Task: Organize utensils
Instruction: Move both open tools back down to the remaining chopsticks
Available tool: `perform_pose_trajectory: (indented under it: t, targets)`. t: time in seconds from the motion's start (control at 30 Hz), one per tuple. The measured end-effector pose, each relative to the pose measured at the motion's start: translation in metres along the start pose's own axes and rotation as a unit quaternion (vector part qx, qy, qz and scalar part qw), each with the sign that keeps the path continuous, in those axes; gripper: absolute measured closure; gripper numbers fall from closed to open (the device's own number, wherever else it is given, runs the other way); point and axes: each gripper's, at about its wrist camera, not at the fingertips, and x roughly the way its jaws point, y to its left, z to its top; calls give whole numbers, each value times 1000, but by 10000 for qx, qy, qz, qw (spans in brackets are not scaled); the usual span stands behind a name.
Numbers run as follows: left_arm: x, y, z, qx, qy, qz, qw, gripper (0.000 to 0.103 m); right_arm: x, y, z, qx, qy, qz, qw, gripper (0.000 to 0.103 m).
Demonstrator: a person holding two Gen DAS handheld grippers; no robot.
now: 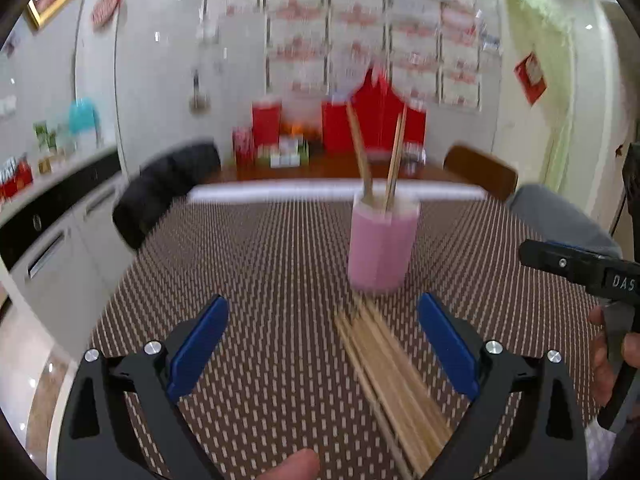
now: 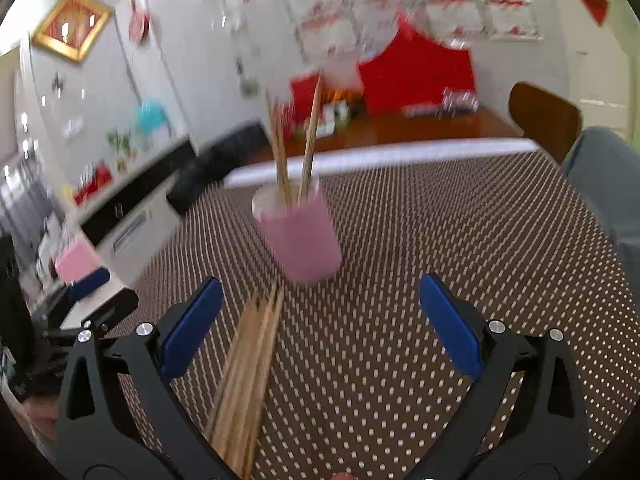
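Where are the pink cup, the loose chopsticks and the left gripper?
pink cup (image 1: 380,248): left wrist view, front wall.
loose chopsticks (image 1: 394,376): left wrist view, middle of the pile on the mat.
left gripper (image 1: 322,344): left wrist view, midway between its fingertips.

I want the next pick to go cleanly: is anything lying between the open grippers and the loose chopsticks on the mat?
Nothing visible. The chopsticks lie bare on the mat, in front of the left gripper and right gripper; the pink cup stands beyond them.
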Motion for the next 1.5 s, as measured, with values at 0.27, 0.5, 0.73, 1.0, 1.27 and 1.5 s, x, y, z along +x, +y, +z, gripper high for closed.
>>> perform_pose_trajectory:
  t: [0.27, 0.5, 0.73, 1.0, 1.27, 1.5]
  targets:
    - [37, -3, -44, 17, 1181, 93, 9930, 9, 21, 2, -15, -89, 534, -29, 9985, 6]
    - [58, -9, -70, 140, 1756, 203, 9841, 9, 23, -11, -18, 25, 611, -89, 9981, 6]
    - [65, -14, -75, 159, 1845, 192, 9825, 9, 33, -4, -25, -175, 866, -154, 9960, 6]
    - [67, -23, -79, 391, 1701, 471, 9835, 8, 61, 26, -48, -908, 1410, -248, 9855, 6]
    - [65, -7, -82, 147, 1697, 320, 9849, 8, 83, 44, -69, -1482, 1686, -623, 9725, 6]
    - [65, 6, -86, 15, 1708, 298, 9848, 8, 82, 45, -71, -1520, 1625, -837, 9713, 6]
